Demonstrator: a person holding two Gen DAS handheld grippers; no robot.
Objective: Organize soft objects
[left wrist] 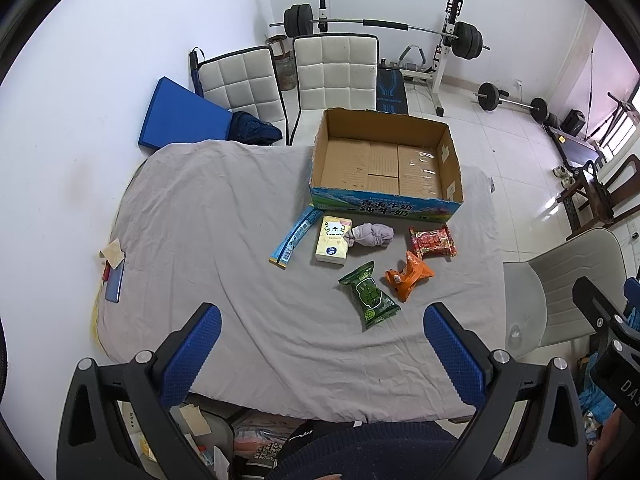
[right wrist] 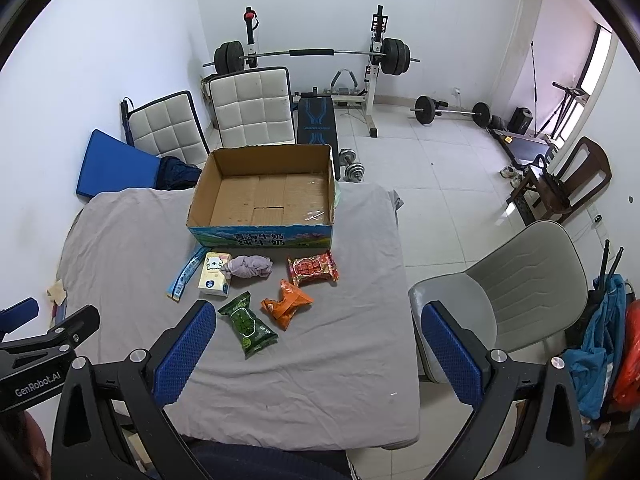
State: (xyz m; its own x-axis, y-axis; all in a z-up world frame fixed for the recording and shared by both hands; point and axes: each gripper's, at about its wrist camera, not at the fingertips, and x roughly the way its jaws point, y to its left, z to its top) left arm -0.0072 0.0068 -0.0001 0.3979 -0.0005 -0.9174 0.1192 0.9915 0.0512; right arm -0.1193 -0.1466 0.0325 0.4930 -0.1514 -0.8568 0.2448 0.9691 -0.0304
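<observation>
An open cardboard box (left wrist: 386,196) (right wrist: 262,236) stands empty at the far side of the grey-covered table (left wrist: 208,240) (right wrist: 352,340). In front of it lie a long blue packet (left wrist: 294,237) (right wrist: 185,274), a yellow tissue pack (left wrist: 333,240) (right wrist: 215,277), a knotted lilac cloth (left wrist: 370,234) (right wrist: 249,266), a red snack bag (left wrist: 433,241) (right wrist: 313,269), an orange snack bag (left wrist: 409,275) (right wrist: 286,303) and a green snack bag (left wrist: 369,295) (right wrist: 247,325). My left gripper (left wrist: 322,356) and right gripper (right wrist: 318,356) are both open and empty, held above the near table edge.
Two white padded chairs (left wrist: 336,68) (right wrist: 252,108) stand behind the table, a grey chair (left wrist: 576,276) (right wrist: 520,280) at its right. A phone and paper scrap (left wrist: 113,274) lie at the table's left edge. Weight bench and barbells (right wrist: 312,56) fill the back of the room.
</observation>
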